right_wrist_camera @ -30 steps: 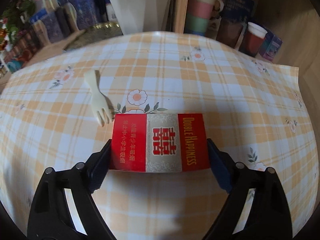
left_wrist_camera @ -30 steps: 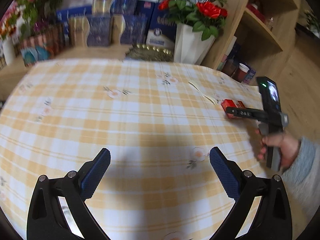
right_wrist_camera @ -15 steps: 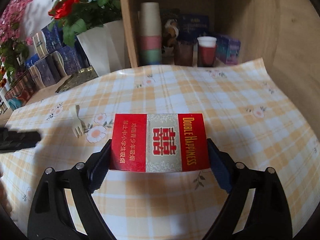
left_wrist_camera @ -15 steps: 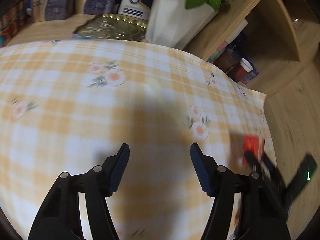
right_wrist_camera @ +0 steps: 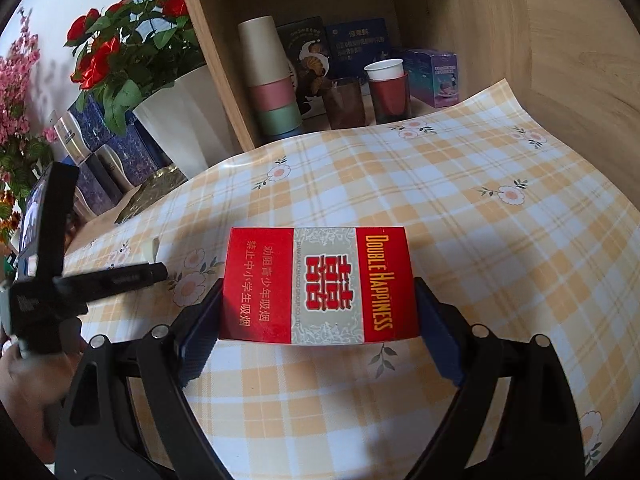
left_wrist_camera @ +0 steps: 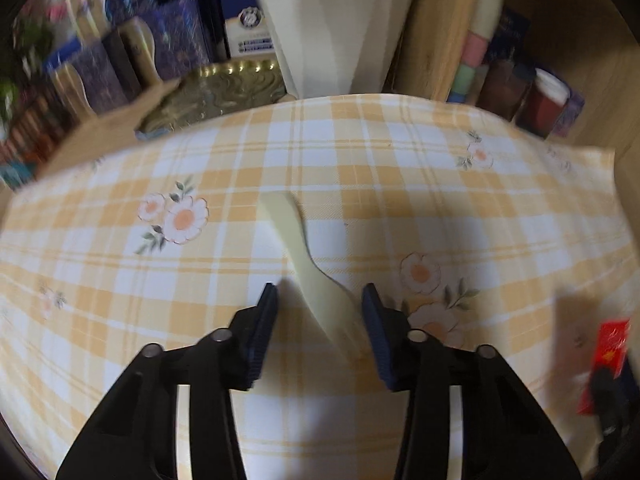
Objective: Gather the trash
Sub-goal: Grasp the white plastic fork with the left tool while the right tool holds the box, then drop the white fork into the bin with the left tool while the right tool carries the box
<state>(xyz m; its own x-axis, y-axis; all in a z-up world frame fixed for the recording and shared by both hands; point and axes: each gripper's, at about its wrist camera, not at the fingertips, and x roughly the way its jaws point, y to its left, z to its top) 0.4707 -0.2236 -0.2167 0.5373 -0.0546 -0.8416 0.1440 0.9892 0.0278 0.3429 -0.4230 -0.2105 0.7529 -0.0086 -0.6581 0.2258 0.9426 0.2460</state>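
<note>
A pale plastic fork [left_wrist_camera: 304,264] lies on the yellow checked tablecloth [left_wrist_camera: 400,184]. My left gripper [left_wrist_camera: 320,294] points down at it with the fork's near end between the jaws. They are closing, and a gap shows on each side of the fork. In the right wrist view the left gripper [right_wrist_camera: 156,270] comes in from the left over the fork [right_wrist_camera: 149,249]. My right gripper [right_wrist_camera: 318,292] is shut on a red cigarette pack [right_wrist_camera: 318,284], held above the cloth by its two short ends. That pack [left_wrist_camera: 610,344] shows blurred at the right edge of the left wrist view.
A white vase [left_wrist_camera: 336,28] of red roses, a gold tray [left_wrist_camera: 216,92] and blue boxes [left_wrist_camera: 176,40] stand behind the table. A wooden shelf holds stacked cups [right_wrist_camera: 272,88] and a red cup [right_wrist_camera: 390,92]. The cloth's corner [right_wrist_camera: 504,84] ends by the wooden wall.
My left gripper has swept right across the table to the fork, and its jaws have narrowed from wide to close around it. The right gripper has turned with the pack toward the shelf.
</note>
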